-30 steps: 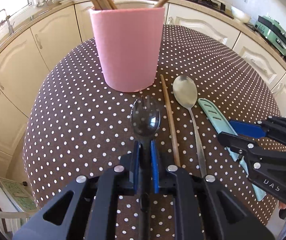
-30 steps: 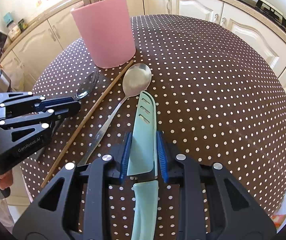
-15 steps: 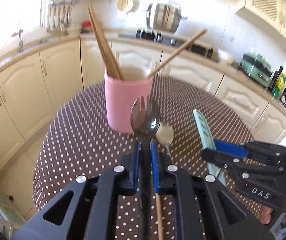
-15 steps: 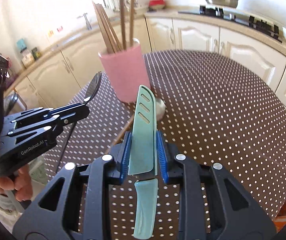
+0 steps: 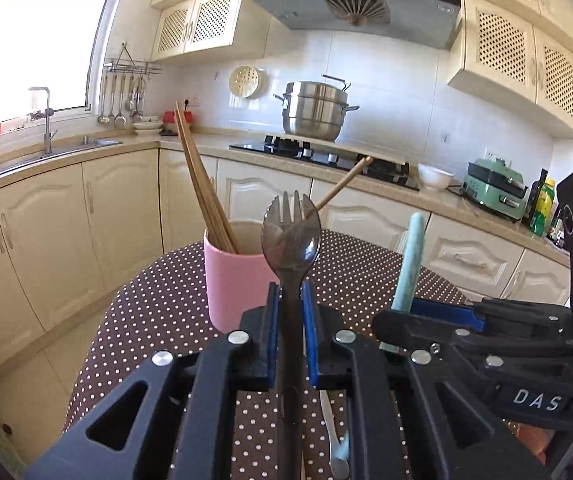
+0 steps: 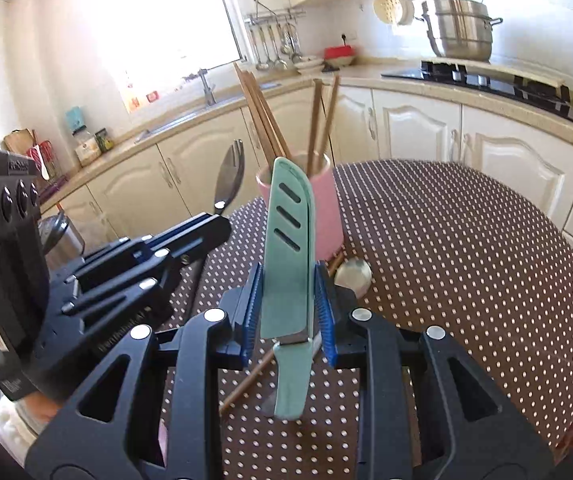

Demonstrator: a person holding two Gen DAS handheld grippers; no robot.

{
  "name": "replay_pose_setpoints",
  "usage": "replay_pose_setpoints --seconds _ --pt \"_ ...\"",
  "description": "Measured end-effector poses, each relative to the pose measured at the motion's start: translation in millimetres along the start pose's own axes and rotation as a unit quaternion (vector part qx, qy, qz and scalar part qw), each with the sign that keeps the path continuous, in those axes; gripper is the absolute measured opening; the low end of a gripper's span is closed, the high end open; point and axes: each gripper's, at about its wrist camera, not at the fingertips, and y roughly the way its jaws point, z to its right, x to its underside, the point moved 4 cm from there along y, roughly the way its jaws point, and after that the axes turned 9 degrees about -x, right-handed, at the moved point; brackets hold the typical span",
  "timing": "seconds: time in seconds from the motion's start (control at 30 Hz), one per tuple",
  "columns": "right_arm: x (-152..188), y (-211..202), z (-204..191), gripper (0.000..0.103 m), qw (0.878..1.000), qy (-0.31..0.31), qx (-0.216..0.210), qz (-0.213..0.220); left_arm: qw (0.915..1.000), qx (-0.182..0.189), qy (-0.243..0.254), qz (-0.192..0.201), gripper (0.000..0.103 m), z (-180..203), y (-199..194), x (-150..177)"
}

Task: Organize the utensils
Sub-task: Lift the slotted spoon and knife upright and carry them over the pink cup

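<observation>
On the round kitchen table, largest item first:

- Table (image 6: 466, 240): brown cloth with white dots, kitchen cabinets behind. It carries the cup and the utensils not yet picked up.
- Left gripper (image 5: 289, 316): lifted clear of the cloth, blue pads clamped on the neck of the spork, the cup just ahead of it.
- Right gripper (image 6: 286, 304): also lifted, pads clamped on the flat of the knife, beside the left gripper and near it.
- Pink cup (image 5: 234, 280): upright near the table's far edge; the destination, by my reading. Several wooden chopsticks (image 5: 198, 184) lean in it, fanned to both sides of the opening.
- Knife (image 6: 286, 248): pale green, in a slotted sheath, held nearly upright with the sheathed end up and the handle hanging below the pads.
- Spork (image 5: 291, 240): dark, tines up, in line with the cup's opening in the left view.
- Loose chopstick (image 6: 254, 372): flat on the cloth beneath the right gripper.
- Spoon (image 6: 352, 274): metal, flat on the cloth at the foot of the cup, bowl toward it.
- Handling note, as judgement: bring one gripper over the cup at a time so the two do not meet; aim for the gap between the leaning chopsticks; turn each handle downward and release only once it is inside the rim. Knocking the sticks could tip the cup.
</observation>
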Motion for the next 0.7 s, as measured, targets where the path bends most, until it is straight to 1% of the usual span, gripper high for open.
replay_pose_setpoints --seconds 0.07,0.37,0.63,0.7 --pt "-9 0 -5 0.026 1.000 -0.007 -0.003 0.010 1.0000 -0.001 -0.004 0.009 0.011 -2 2 -4" --pt "-54 5 -21 0.026 0.998 -0.036 -0.013 0.049 0.9983 0.013 -0.034 0.046 0.011 -17 11 -28" --pt "-97 15 -30 0.026 0.994 -0.063 -0.011 0.086 0.9914 0.027 -0.074 0.105 0.011 -37 14 -61" --pt "-107 14 -32 0.026 0.993 -0.068 -0.008 0.098 0.9897 0.029 -0.077 0.117 0.011 -39 17 -70"
